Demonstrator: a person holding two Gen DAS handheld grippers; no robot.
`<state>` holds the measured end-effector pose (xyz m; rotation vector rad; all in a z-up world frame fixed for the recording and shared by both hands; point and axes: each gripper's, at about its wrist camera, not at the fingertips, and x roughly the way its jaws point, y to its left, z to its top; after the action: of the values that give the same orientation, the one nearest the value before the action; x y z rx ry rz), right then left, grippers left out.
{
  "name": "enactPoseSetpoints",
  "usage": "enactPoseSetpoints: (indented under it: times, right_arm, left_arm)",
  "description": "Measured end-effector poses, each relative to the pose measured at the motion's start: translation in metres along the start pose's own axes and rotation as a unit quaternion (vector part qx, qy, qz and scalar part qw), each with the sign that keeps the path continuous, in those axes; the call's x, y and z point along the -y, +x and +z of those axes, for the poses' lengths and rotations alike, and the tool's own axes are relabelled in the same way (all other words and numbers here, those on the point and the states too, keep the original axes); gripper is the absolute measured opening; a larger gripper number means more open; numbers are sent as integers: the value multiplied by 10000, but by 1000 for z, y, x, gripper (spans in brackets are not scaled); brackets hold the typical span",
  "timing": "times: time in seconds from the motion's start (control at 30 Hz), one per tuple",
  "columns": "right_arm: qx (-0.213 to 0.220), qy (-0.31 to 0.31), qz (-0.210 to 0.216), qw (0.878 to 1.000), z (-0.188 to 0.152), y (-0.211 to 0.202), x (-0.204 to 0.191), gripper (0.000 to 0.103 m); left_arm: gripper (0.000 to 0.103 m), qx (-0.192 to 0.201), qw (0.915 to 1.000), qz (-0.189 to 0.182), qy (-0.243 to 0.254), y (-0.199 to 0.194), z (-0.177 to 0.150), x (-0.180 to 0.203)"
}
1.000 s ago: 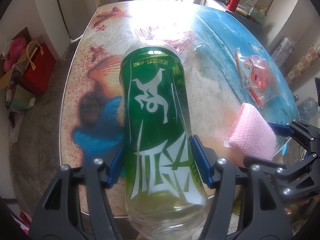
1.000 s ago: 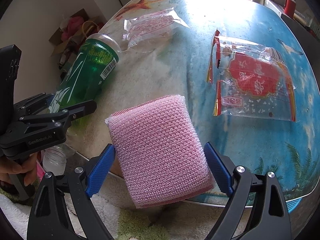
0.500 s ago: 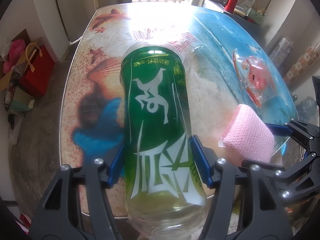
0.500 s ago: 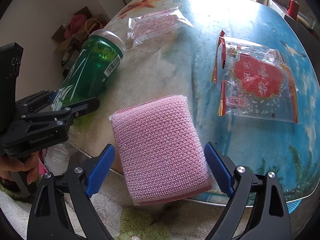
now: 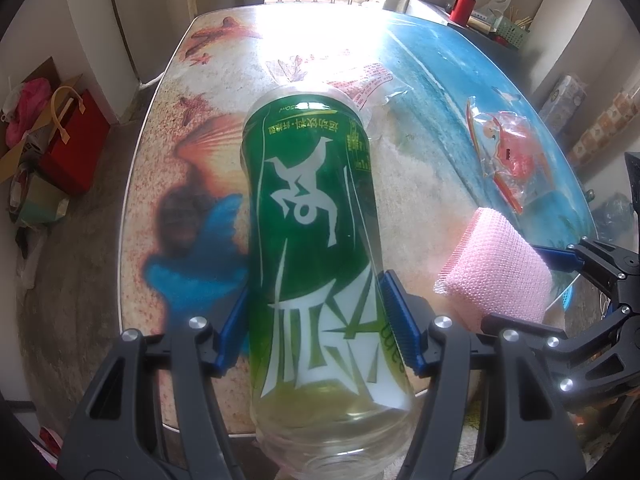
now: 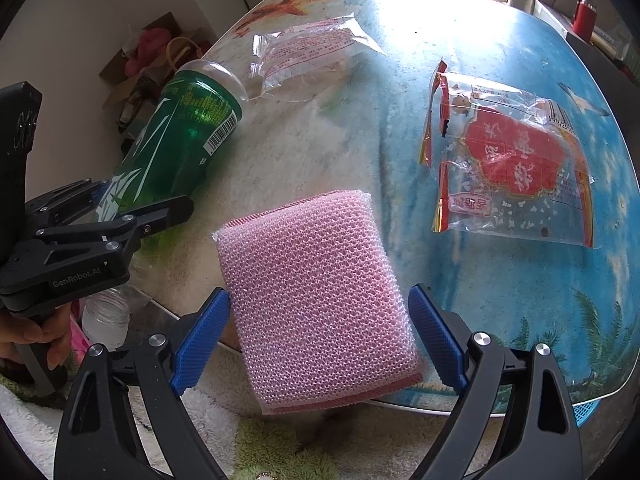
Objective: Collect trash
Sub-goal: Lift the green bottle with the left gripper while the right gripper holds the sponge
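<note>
With the left gripper [image 5: 316, 324] pinching the bottle [image 5: 312, 236] and the right gripper [image 6: 320, 336] squeezing the sponge [image 6: 320, 300] above the table [image 6: 500, 292] edge, this looks like carry-off, so next each needs a bin, which isn't visible.

Bottle [image 5: 316, 240] neck cut off by the left view's bottom edge, no cap visible. Bottle hides the tabletop [image 5: 180, 128] behind it. Sponge [image 6: 320, 296] covers the tabletop's near rim in the right view. Clear wrapper [image 5: 372, 84] print washed out by glare, unreadable.
</note>
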<state>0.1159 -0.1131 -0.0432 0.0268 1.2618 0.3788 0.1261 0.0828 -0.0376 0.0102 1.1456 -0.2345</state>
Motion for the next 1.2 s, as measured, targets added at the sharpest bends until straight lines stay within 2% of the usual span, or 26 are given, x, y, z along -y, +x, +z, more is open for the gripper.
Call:
enactPoseSetpoints:
  times: [0.33,1.2]
  right_arm:
    - [77,-47,-54,9999,3,0,-2,81]
    - [97,-31,-40,9999,2,-1,0,81]
  left_arm:
    - [59,1,10000,0,5,0,0,0]
    - [59,21,10000,7,28,-1,0,0]
